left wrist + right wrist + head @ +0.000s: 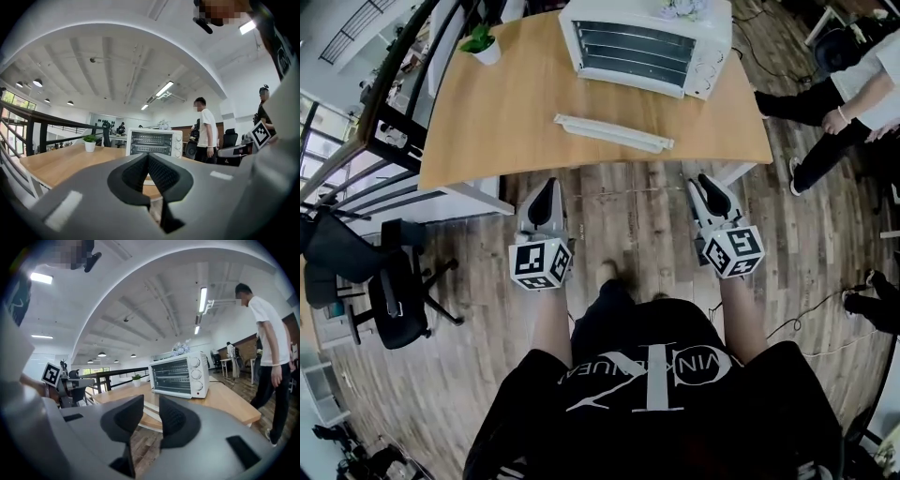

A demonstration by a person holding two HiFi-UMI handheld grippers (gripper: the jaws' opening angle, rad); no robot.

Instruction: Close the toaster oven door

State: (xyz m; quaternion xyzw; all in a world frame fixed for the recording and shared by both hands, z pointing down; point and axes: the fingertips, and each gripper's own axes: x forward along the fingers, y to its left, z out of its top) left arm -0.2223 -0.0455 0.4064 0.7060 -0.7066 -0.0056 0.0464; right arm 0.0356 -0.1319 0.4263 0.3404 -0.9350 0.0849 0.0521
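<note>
Oven (645, 42) stands on the table (506, 112), with its door (614, 132) dropped open in front of it. Both grippers hang well short of the oven and hold nothing: left gripper (547, 187) pinched together, right gripper (706, 185) slightly parted, likely poised to reach in and lift.

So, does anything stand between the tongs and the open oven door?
Nothing visible does. Only bare tabletop lies between the left tongs, the right tongs and the door; the small plant stands far aside.
</note>
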